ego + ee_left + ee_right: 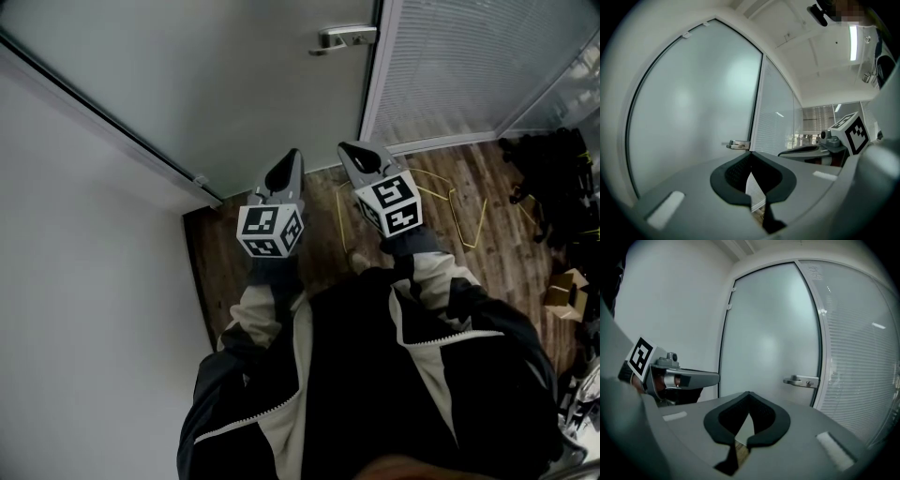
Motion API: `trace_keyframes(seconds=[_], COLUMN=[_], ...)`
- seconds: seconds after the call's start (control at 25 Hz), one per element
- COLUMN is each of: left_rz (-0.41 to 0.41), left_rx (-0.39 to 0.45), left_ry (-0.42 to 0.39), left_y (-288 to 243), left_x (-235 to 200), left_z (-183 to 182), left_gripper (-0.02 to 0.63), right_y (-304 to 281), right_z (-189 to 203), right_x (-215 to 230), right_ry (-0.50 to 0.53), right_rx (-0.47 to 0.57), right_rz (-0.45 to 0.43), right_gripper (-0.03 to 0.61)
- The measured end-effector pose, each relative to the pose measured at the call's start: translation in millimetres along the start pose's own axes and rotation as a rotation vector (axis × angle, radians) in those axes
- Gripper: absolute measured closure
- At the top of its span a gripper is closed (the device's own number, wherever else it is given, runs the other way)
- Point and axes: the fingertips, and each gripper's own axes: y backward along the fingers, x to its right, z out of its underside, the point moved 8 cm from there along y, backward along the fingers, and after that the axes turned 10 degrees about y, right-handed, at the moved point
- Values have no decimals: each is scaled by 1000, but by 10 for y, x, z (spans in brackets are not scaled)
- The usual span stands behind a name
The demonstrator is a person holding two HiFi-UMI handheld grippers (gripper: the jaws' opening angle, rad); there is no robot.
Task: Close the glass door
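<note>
While both are shut, empty, L gripper (292,156) and R gripper (355,149) face the frosted glass door (216,75). Cubes (270,232) bear b/w square markers.

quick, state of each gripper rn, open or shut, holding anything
left gripper: shut, holding nothing
right gripper: shut, holding nothing
</note>
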Motion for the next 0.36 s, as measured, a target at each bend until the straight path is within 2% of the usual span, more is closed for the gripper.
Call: trace_keyframes(seconds=[0.36], left_rz=[3], left_rx=[-1], left_ry=[-9], left_y=[120], left_x=[32], left_z=[15], left_gripper=[611], right_y=[50], right_z=[-43], right_x=[-133], right_ry=[7], right_rx=[9], right_rz=[0], right_gripper=[577])
